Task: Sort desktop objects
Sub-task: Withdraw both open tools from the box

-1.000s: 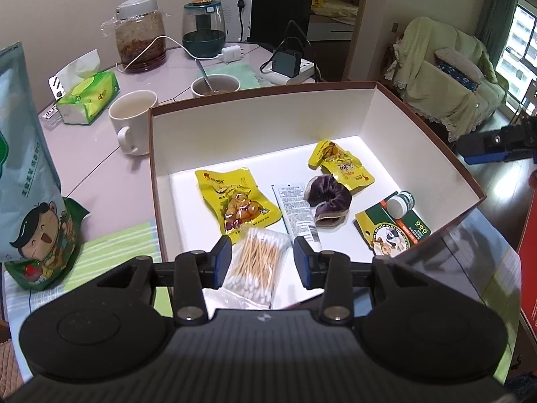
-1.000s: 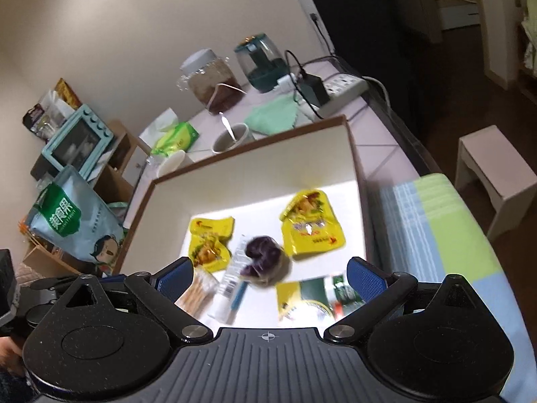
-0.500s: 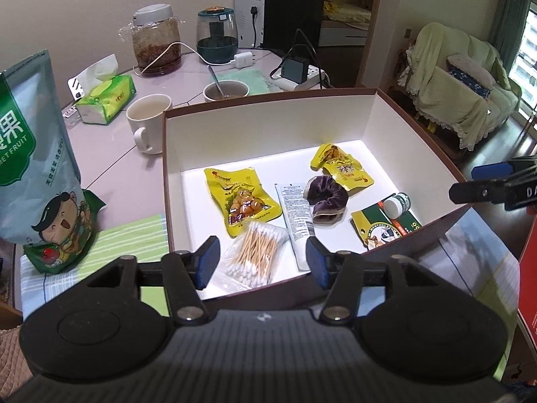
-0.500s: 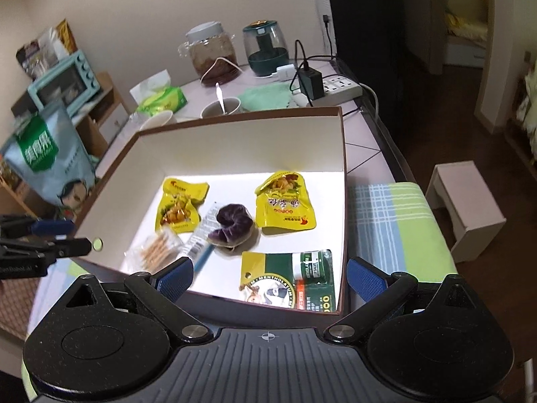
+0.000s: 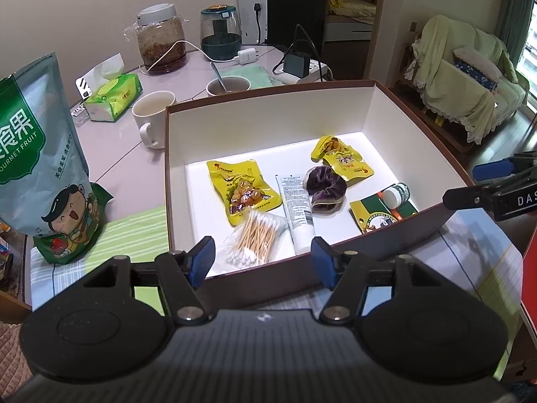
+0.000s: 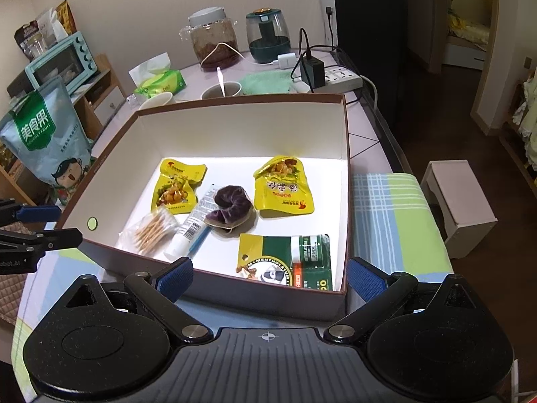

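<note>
A brown box with a white inside (image 5: 268,127) (image 6: 241,127) holds two yellow snack packets (image 5: 243,191) (image 5: 342,161) (image 6: 176,188) (image 6: 283,188), a white tube (image 5: 297,208) (image 6: 194,225), a purple scrunchie (image 5: 324,186) (image 6: 231,206), a bag of cotton swabs (image 5: 256,238) (image 6: 152,230) and a green carded balm jar (image 5: 386,208) (image 6: 295,262). My left gripper (image 5: 263,263) stands open and empty outside the box's near wall. My right gripper (image 6: 268,278) is wide open and empty at the near edge on its side.
A tall snack bag (image 5: 37,161) (image 6: 43,141) stands left of the box on a checked cloth (image 6: 392,215). Behind the box are a white mug (image 5: 151,117), a bowl with a spoon (image 5: 228,85), a tissue pack (image 5: 112,95), two jars (image 6: 214,38) and a power strip (image 6: 335,79).
My left gripper let go of the cotton swabs, opened wider and drew back out of the box. My right gripper rose and pulled back from the box, still open.
</note>
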{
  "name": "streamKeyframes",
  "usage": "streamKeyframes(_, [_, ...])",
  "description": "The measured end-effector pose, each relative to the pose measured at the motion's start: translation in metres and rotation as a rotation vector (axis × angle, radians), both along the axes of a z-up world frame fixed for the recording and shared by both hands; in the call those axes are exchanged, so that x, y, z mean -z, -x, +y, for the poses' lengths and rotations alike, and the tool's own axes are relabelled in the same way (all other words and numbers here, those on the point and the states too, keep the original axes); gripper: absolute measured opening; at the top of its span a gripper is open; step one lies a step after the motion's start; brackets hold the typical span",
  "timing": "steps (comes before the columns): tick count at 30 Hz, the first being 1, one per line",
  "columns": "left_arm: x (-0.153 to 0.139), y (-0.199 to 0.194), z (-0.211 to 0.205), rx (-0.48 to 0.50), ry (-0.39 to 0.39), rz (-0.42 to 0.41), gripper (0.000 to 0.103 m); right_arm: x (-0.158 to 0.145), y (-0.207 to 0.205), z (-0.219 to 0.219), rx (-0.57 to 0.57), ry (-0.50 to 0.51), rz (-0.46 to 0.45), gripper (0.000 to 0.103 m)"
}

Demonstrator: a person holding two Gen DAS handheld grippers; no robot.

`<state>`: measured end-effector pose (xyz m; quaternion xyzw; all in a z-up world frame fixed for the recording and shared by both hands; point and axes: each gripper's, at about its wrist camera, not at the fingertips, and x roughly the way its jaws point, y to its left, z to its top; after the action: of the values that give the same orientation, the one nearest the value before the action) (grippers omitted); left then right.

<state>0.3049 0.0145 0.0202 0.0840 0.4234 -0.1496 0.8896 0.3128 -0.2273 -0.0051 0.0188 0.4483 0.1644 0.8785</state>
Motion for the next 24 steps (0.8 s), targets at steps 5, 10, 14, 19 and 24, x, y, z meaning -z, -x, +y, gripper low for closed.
streamKeyframes(5, [-0.002, 0.004, -0.003, -0.003, -0.005, -0.002, 0.064, 0.000, 0.004, 0.002, -0.003, 0.007, -0.003, 0.100])
streamKeyframes(10, [-0.004, 0.009, -0.006, -0.004, -0.009, -0.002, 0.064, -0.002, 0.007, 0.003, -0.005, 0.008, -0.008, 0.100])
streamKeyframes(14, [-0.005, 0.013, -0.008, -0.003, -0.016, -0.002, 0.065, -0.003, 0.010, 0.003, -0.004, 0.008, -0.009, 0.100])
streamKeyframes(19, [-0.007, 0.017, -0.009, -0.005, -0.023, -0.006, 0.065, -0.005, 0.014, 0.004, -0.004, 0.007, -0.011, 0.100])
streamKeyframes(24, [-0.008, 0.022, -0.011, -0.003, -0.029, -0.008, 0.066, -0.006, 0.020, 0.004, -0.004, 0.008, -0.015, 0.100])
